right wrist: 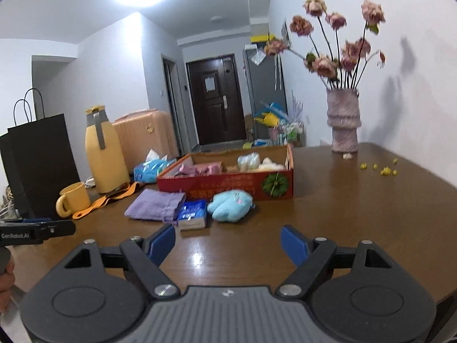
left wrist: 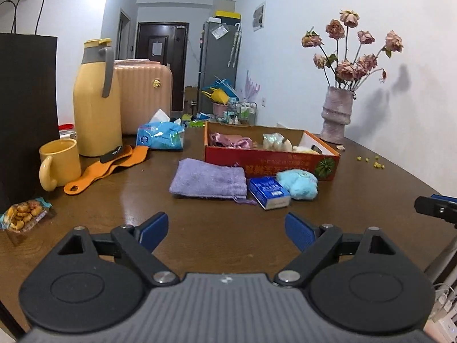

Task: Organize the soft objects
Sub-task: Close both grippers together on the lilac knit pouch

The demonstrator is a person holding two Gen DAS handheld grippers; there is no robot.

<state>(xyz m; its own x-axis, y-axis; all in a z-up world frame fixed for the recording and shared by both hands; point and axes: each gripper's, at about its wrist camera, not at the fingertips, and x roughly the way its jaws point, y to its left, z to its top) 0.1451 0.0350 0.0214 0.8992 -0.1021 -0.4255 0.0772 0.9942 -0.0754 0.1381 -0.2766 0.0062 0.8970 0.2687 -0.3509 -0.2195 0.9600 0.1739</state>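
We see left gripper [left wrist: 225,230] and right gripper [right wrist: 228,243] spread apart and empty, purple pouch [left wrist: 208,179], tissue pack [left wrist: 268,192], blue plush [left wrist: 298,184] lying before red box [left wrist: 271,161], yellow mug [left wrist: 58,162] aside.

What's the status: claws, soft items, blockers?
Left claw, right claw open, empty. Purple pouch, blue plush outside red box. Blue carton between them.
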